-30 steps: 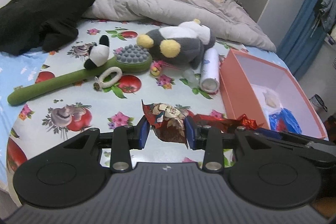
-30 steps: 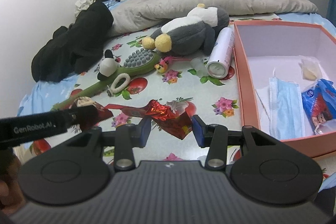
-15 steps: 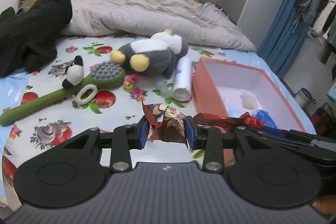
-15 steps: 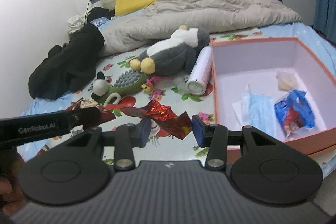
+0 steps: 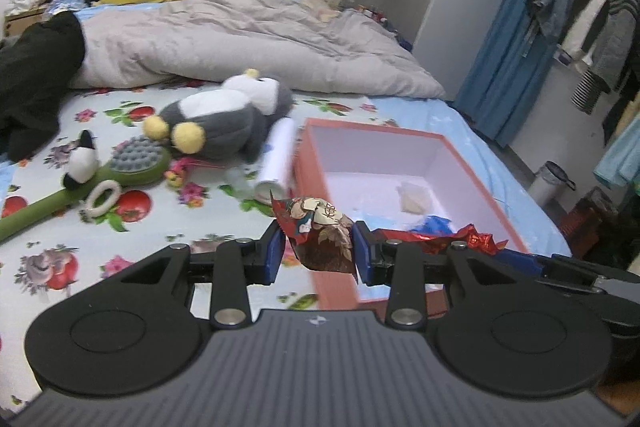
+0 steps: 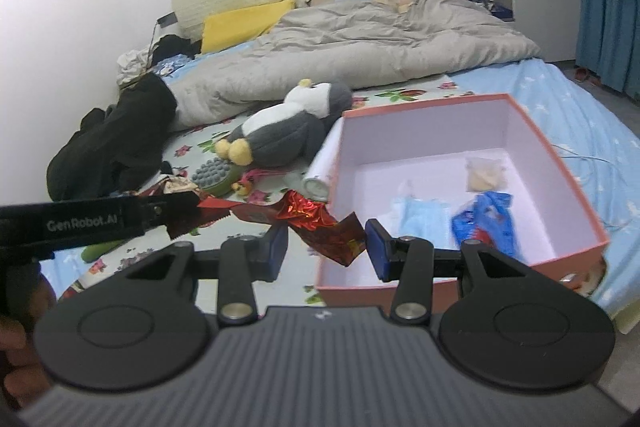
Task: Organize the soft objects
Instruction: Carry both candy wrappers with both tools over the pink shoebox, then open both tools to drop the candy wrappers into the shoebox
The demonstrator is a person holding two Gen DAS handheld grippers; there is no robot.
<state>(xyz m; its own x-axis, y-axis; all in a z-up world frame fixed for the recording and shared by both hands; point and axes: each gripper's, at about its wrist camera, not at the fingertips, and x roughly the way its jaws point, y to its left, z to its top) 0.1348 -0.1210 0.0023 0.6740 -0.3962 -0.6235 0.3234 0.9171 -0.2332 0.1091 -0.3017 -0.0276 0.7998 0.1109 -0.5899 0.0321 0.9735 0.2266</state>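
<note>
A long red foil wrapper is held in the air between both grippers. My left gripper (image 5: 319, 249) is shut on its printed end (image 5: 320, 237). My right gripper (image 6: 327, 245) is shut on its crinkled red end (image 6: 320, 223). The wrapper hangs at the near left corner of the open pink box (image 6: 576, 183), which also shows in the left wrist view (image 5: 308, 163). In the box lie a blue face mask (image 6: 420, 215), a blue packet (image 6: 490, 219) and a pale pouch (image 6: 486, 173). A grey penguin plush (image 5: 224, 115) lies on the bed left of the box.
On the floral sheet (image 5: 120, 239) lie a green massage brush (image 5: 128, 167), a small panda toy (image 5: 82, 163), a white ring (image 5: 104, 193) and a white spray can (image 5: 276, 155). A grey duvet (image 5: 248, 43) and black clothes (image 5: 28, 83) lie further back.
Both grippers have carried the wrapper up and to the right, from over the sheet to the box's near left corner. Both stay shut on it.
</note>
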